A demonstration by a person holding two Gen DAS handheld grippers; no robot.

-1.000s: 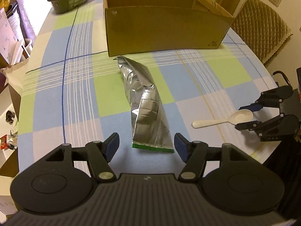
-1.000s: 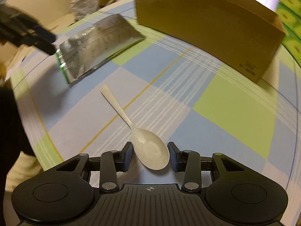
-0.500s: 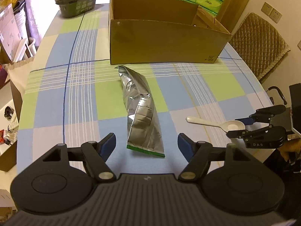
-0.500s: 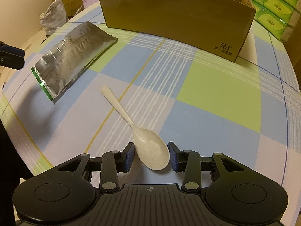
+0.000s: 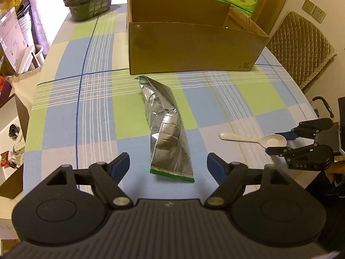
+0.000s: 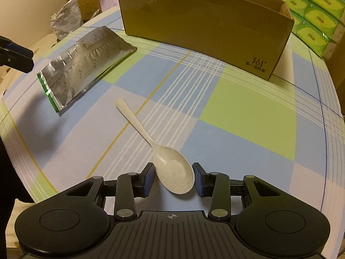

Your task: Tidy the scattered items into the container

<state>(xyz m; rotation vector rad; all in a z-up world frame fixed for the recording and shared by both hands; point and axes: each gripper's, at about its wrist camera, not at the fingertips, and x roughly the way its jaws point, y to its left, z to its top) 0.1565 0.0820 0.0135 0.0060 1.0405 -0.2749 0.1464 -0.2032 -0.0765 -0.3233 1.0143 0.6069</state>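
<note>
A crinkled silver foil pouch (image 5: 166, 125) with a green end lies on the checked tablecloth, pointing at the open cardboard box (image 5: 189, 47) behind it. My left gripper (image 5: 168, 159) hovers open, jaws wide, with the pouch's green end just ahead of its fingertips. A cream speckled spoon (image 6: 138, 123) has its bowl pinched between the pads of my right gripper (image 6: 173, 176), handle pointing forward and left. The left wrist view shows the right gripper (image 5: 279, 143) at the table's right edge holding the spoon (image 5: 248, 139). The box (image 6: 204, 26) stands ahead of it, the pouch (image 6: 86, 60) to its left.
A dark green food tub (image 5: 90, 0) sits at the table's far left corner. Green tissue packs (image 6: 312, 15) are stacked behind the box. A quilted chair (image 5: 301, 49) stands off the right edge. Cartons and a plastic bag (image 6: 64, 17) crowd the left side.
The left gripper has drawn back and up from the pouch, still open. The right gripper has swung to face the box, and the spoon has stayed in its jaws.
</note>
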